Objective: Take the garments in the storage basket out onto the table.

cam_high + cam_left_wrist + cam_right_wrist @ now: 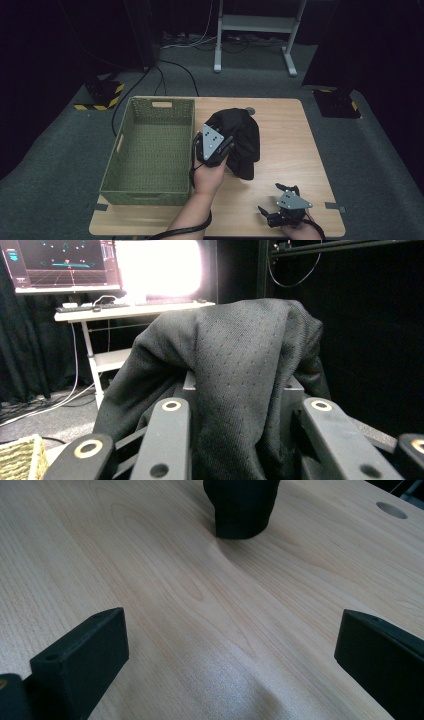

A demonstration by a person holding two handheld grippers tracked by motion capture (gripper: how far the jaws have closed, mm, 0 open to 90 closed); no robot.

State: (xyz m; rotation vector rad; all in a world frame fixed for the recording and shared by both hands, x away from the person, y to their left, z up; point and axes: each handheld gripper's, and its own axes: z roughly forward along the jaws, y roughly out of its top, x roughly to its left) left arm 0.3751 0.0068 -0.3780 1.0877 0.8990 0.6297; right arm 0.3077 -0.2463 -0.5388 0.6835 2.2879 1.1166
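Clamping a bunched fold of the black garment [240,370], the left gripper [223,145] has its jaws drawn as close as the cloth between them allows; in the left gripper view the dark, dotted knit rises straight from between the jaws and drapes over them on both sides. Seen from the high view, the rest of the garment spreads ahead and to the right of this gripper as a crumpled heap on the wooden table [285,135], and the left hand [207,177] sits just behind the gripper's grey plate. Just beside the left gripper, on its left, stands the green woven basket [147,150], its near right wall close to the hand. Well apart from the garment, near the front right edge of the table, the right gripper [275,200] rests low over the wood with its jaws spread wide and nothing between them; the right gripper view shows bare wood grain between the two black jaws. Farther ahead of that gripper, a hanging end of the black garment meets the tabletop, and beyond it to the right a round hole [391,510] is cut in the wood. Past the far table edge, in the high view, a grey stand [255,30] and loose cables lie on the carpet.
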